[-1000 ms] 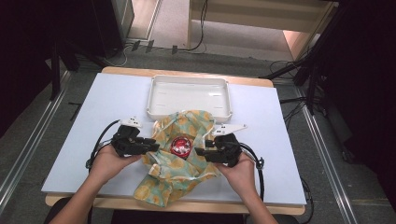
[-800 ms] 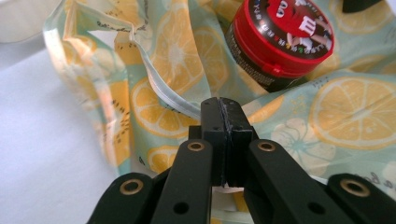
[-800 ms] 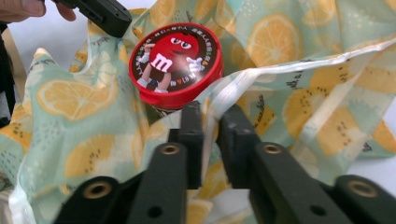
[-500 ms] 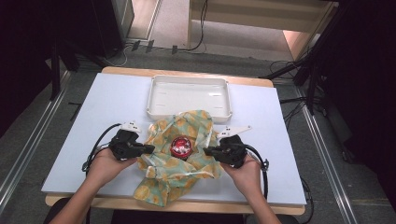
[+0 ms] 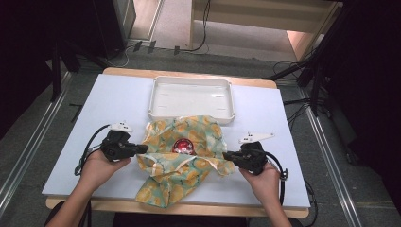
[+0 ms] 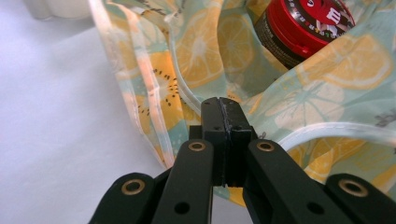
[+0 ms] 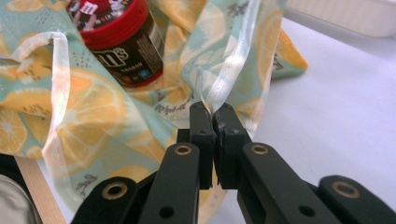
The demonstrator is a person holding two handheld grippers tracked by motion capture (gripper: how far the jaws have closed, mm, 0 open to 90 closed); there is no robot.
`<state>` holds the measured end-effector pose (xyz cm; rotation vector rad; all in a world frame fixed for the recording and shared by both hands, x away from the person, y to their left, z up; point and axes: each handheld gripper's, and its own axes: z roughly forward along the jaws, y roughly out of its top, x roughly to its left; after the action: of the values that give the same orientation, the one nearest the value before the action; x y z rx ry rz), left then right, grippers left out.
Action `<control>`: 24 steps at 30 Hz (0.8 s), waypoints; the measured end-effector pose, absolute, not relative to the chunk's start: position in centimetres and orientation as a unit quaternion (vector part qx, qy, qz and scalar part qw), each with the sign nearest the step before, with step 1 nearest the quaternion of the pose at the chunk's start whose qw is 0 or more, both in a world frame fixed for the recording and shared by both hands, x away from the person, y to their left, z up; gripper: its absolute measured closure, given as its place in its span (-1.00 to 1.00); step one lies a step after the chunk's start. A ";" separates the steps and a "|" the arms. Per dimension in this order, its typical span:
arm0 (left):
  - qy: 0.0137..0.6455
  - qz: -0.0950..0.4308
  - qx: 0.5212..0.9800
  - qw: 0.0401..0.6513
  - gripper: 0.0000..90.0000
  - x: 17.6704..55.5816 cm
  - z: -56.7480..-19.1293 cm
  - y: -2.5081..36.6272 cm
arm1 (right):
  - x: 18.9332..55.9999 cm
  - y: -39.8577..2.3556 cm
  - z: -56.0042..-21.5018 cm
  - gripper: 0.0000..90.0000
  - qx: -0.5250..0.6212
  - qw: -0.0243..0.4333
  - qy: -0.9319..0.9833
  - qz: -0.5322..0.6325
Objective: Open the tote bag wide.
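Observation:
A mint cloth printed with lemon slices point(image 5: 203, 130) lies bunched on the table in front of the tray. A dark jar with a red lid point(image 5: 182, 146) sits in its middle. My left gripper point(image 5: 142, 150) is shut on the cloth's left edge, its jaws pressed together at the hem point(image 6: 225, 105). My right gripper point(image 5: 227, 155) is shut on the cloth's right hem, which rises straight out of the closed jaws point(image 7: 214, 112). In the gripper views the jar point(image 6: 303, 28) point(image 7: 121, 42) stands just beyond the pinched cloth point(image 6: 205, 51) point(image 7: 93, 107), with folds raised around it.
An empty white tray point(image 5: 189, 97) stands at the back of the white table top point(image 5: 118, 104), touching the cloth's far edge. A loose corner of the cloth reaches the table's front edge point(image 5: 156, 194). Cables trail from both grippers.
Both grippers closed on the cloth's side edges and moved apart, left one leftward and right one rightward. The cloth is now spread wider, with the jar still in its middle.

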<state>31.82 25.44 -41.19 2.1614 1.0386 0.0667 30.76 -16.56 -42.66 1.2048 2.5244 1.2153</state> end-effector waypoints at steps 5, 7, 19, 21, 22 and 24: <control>0.417 0.021 0.827 0.376 1.00 31.7 -40.9 26.6 | 30.4 -17.7 -43.0 0.98 0.405 0.039 0.822 0.398; 0.418 0.023 0.825 0.380 1.00 31.7 -40.8 26.8 | 30.2 -17.9 -43.1 0.99 0.403 0.031 0.821 0.402; 0.417 0.033 0.829 0.372 1.00 31.3 -40.8 27.1 | 29.0 -18.0 -43.4 1.00 0.395 0.018 0.825 0.403; 0.418 0.038 0.828 0.371 1.00 31.3 -40.8 27.1 | 28.8 -17.9 -43.4 1.00 0.392 0.015 0.825 0.407; 0.417 0.036 0.828 0.373 1.00 31.3 -40.8 27.0 | 28.7 -17.9 -43.4 1.00 0.391 0.014 0.826 0.406; 0.413 0.034 0.826 0.382 0.99 31.2 -40.5 26.8 | 28.5 -17.6 -43.3 1.00 0.390 0.017 0.828 0.403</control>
<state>31.15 26.82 -40.53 2.1070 1.0536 0.0856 28.53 -17.60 -43.29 1.2111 2.5723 1.2539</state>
